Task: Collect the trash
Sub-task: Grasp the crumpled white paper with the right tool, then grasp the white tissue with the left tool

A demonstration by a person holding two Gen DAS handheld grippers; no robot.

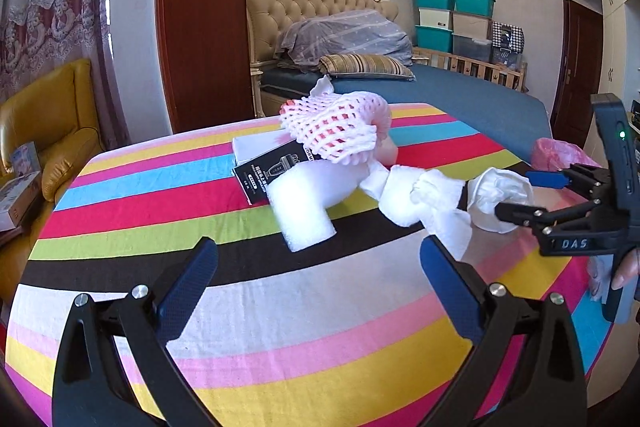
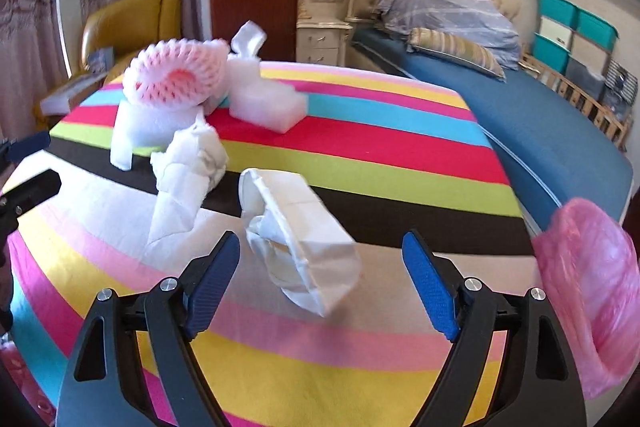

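Note:
Trash lies on a round table with a striped cloth [image 1: 280, 327]: a pink foam fruit net [image 1: 336, 127], a white foam block [image 1: 304, 211], a black-and-white box [image 1: 264, 171] and crumpled white tissues [image 1: 424, 199]. My left gripper [image 1: 319, 251] is open just short of the foam block, with nothing between its fingers. My right gripper [image 2: 322, 243] is open around a crumpled white tissue [image 2: 296, 239], and its pads stand clear of the paper. In the left wrist view the right gripper [image 1: 514, 193] comes in from the right over that tissue. A pink plastic bag [image 2: 588, 291] hangs at the table's right edge.
A bed with a blue sheet [image 1: 460, 95] stands behind the table. A yellow armchair [image 1: 52, 123] with boxes on it is at the left. Teal storage bins [image 1: 452, 15] are stacked in the far corner. A second tissue [image 2: 188, 167] lies left of the right gripper.

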